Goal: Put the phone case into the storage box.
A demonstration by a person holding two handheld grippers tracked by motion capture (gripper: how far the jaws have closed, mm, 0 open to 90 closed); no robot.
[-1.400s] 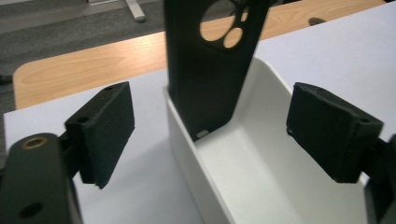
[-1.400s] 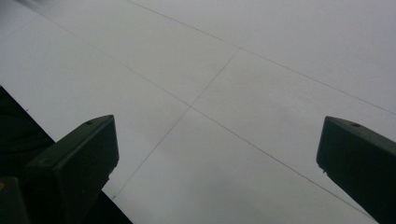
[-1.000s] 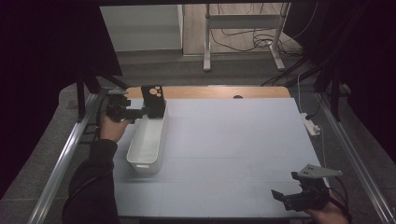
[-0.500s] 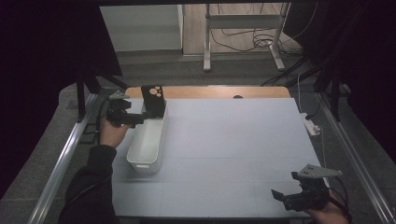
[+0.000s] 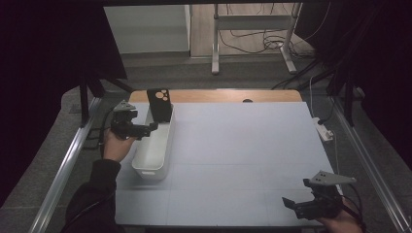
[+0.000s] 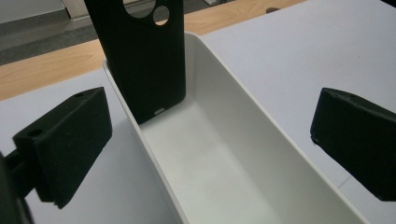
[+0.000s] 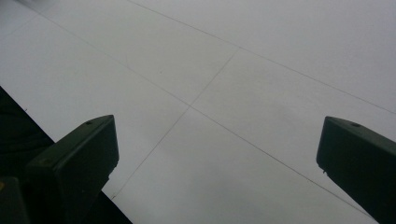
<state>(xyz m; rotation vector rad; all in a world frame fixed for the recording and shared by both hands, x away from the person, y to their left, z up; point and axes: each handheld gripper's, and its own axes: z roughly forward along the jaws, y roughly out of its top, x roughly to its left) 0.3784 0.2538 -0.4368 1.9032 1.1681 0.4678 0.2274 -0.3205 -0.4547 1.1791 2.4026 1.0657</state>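
Left tongs [image 6: 205,154] gape apart, straddling the long white plastic bin [image 6: 224,158]; black phone case [image 6: 140,56] leans ahead; right tongs [image 7: 210,158] idle, open.

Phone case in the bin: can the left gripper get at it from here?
Probably yes: the left gripper is open beside the white bin, and the phone case leans upright at the far end, nothing between.

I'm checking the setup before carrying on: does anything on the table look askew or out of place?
Only one thing: the black phone case with round camera cut-outs stands on end in the far end of the long white plastic bin, leaning on its end wall and poking above the rim rather than lying flat.
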